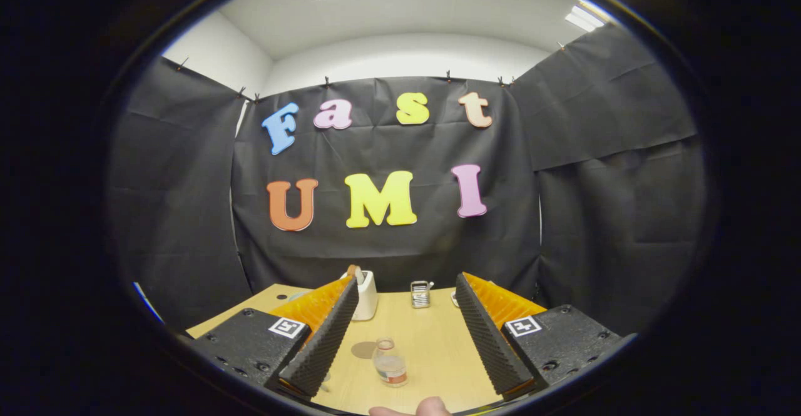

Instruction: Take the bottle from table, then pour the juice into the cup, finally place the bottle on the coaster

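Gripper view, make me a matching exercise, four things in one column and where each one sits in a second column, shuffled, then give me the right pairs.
Things:
1. bottle
2. coaster
3. white container
4. gripper

Places:
A. far across the table, partly behind one finger
B. flat on the table, just beside the bottle
C. upright on the table between the two fingers, touched by neither
D. open, fingers spread wide either side of the bottle

Pairs: 1-C, 2-B, 3-A, 4-D
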Motion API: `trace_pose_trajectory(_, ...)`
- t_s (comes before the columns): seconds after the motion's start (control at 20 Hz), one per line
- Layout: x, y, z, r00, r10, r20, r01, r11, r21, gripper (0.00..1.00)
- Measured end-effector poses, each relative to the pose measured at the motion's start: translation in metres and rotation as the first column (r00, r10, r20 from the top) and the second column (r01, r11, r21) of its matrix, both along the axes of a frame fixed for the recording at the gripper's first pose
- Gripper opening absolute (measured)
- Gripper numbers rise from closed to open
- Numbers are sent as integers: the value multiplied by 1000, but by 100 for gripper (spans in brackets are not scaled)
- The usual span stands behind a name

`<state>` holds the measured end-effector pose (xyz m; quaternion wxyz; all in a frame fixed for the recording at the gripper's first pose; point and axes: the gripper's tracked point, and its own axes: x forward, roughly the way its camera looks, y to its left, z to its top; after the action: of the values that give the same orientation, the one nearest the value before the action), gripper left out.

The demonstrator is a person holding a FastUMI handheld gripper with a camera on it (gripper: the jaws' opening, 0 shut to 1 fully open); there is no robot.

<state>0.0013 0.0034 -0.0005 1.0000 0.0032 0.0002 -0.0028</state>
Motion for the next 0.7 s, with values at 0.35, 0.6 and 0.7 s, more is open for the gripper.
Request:
trace_pose_trajectory(0.35, -3, -2, 3, 1000, -9, 17, 9, 1000, -9, 100)
trace_pose_trajectory(0.6, -4, -7, -5, 999, -12, 34, 13, 1000, -20, 100)
trace_pose_trajectory(0.7, -2, -7, -11, 999, -8, 34, 8, 1000, -16, 100)
